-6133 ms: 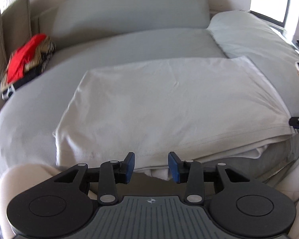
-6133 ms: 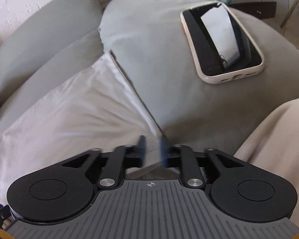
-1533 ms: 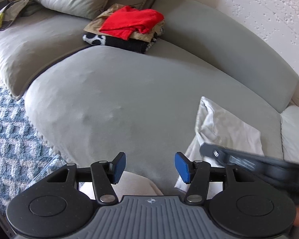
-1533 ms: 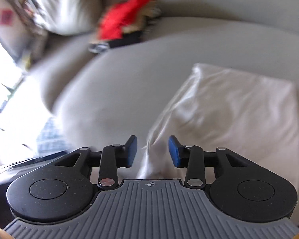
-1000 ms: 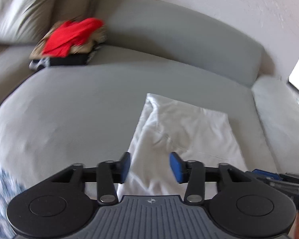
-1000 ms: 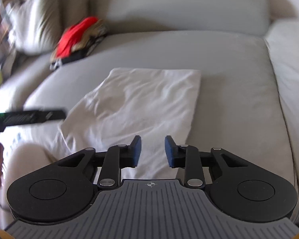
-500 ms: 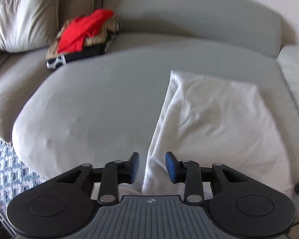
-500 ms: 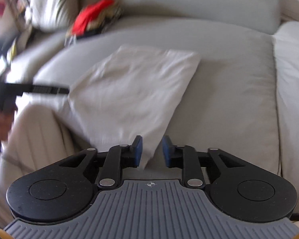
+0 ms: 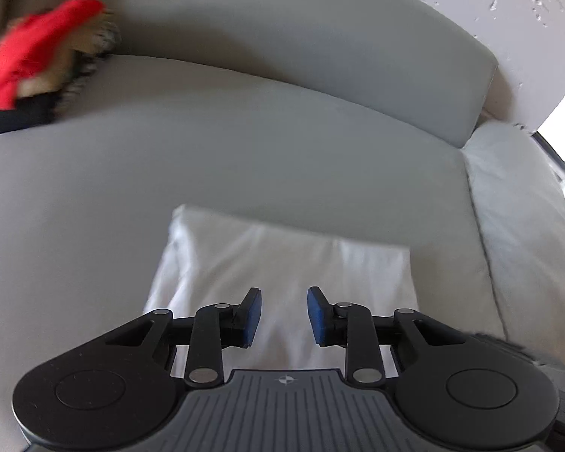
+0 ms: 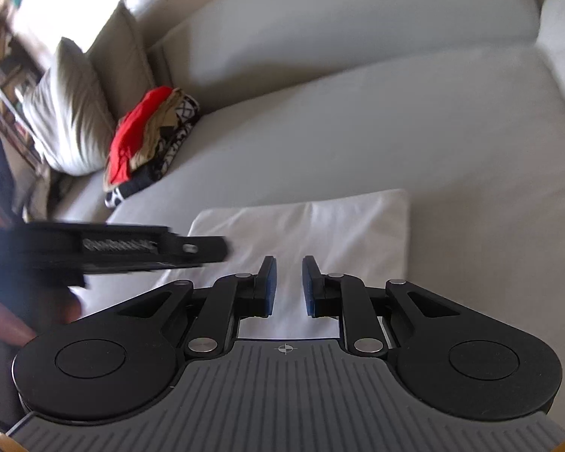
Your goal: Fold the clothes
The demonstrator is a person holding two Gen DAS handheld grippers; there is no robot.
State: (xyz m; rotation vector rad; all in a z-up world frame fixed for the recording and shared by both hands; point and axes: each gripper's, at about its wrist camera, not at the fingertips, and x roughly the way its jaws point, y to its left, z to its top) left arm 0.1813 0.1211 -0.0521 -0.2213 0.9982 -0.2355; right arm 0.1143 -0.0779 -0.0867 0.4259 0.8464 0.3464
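— Grey sofa (image 9: 245, 158) fills both of your views. Where does the white garment (image 9: 282, 260) lie?

— Flat on the seat cushion, a compact rectangle with square edges, right under your two tools. At the far left end sits a stack of clothes (image 10: 147, 139) with a red piece on top, beside a cushion (image 10: 75, 120).

— And your jaws?

— Your left gripper (image 9: 283, 316) has its jaws spread with nothing between them; your right gripper (image 10: 287, 286) shows a narrower gap, also empty. Both hover over the near half of the cloth.

— How far along would you say?

— The white piece looks folded small; whether it needs another fold or only moving to the stack, I can't settle.

— Against six seconds ago?

— Then it spread wide across the cushion; now it is much narrower, and half a second ago your tools sat at its near corners.
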